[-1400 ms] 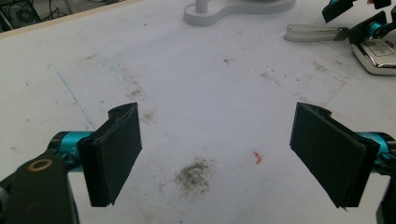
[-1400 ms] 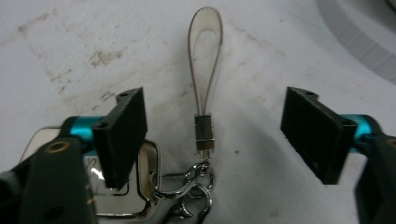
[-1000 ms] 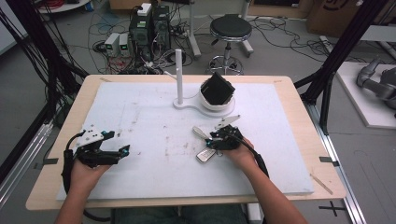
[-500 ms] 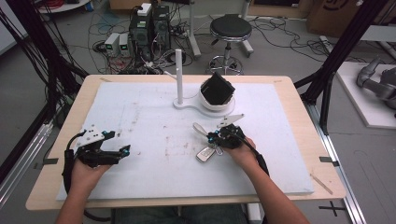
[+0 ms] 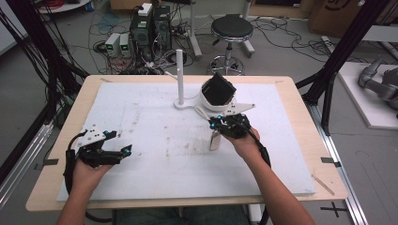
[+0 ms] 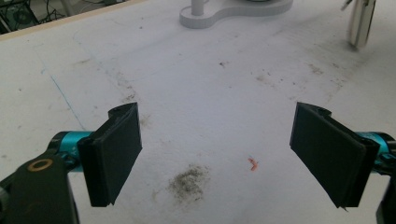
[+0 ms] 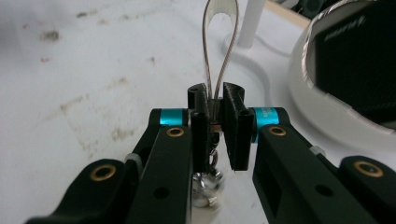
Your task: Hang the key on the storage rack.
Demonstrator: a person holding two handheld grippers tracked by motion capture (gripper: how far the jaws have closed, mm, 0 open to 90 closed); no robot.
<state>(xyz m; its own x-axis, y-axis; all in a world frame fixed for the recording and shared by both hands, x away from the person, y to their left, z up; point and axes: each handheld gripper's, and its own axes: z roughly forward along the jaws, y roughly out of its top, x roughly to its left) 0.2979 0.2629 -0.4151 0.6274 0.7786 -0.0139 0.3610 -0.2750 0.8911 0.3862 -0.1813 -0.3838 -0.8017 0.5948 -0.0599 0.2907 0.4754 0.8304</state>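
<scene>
1. The right gripper point(image 5: 220, 125) sits right of centre in the high view, jaws clamped on a thin wire loop point(image 7: 220, 44); in the right gripper view the loop rises from between the pads to the top centre of the frame.
2. A small silvery tag point(image 5: 215, 140) hangs below the jaws, at or just above the white mat point(image 5: 141, 117); I cannot tell whether it touches.
3. The left gripper point(image 5: 123, 151) rests at lower left of the high view, jaws wide apart, nothing between them; bare, smudged mat shows in the gap.
4. A white stand point(image 5: 179, 79) with a post stands at upper centre; a white bowl point(image 5: 211, 104) holding a black block point(image 5: 219, 89) sits just right of it.
</scene>
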